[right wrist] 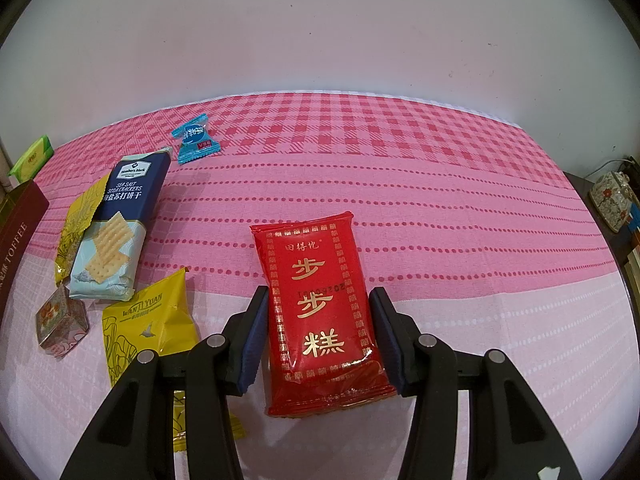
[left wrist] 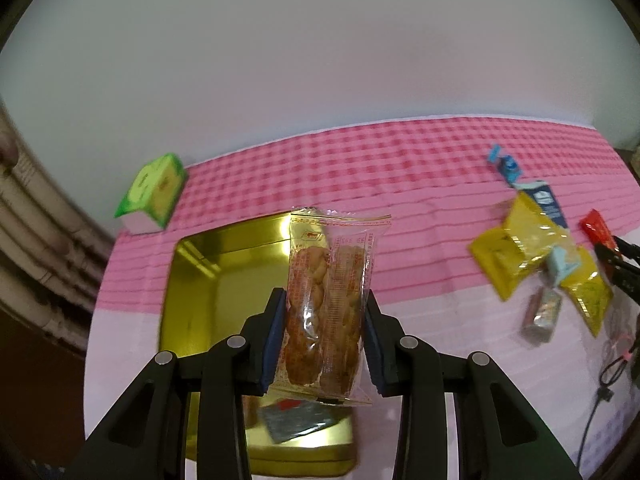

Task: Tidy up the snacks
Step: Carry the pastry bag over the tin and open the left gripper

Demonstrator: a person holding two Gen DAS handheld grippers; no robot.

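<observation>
My left gripper [left wrist: 325,312] is shut on a clear packet of twisted fried dough [left wrist: 326,300] and holds it upright above an open gold tin [left wrist: 192,280]. A dark wrapped snack [left wrist: 296,422] lies in the tin's near end. My right gripper [right wrist: 318,336] has its jaws on both sides of a red snack packet [right wrist: 320,312] with gold characters; the right pad touches it, a small gap shows at the left pad. The red packet also shows at the far right in the left wrist view [left wrist: 598,228].
Loose snacks lie on the pink checked tablecloth [right wrist: 440,200]: a blue cracker pack [right wrist: 116,224], yellow packets [right wrist: 148,324], a blue candy [right wrist: 196,140], a small foil cube [right wrist: 62,322]. A maroon toffee lid [right wrist: 16,232] and a green box [left wrist: 154,190] stand left.
</observation>
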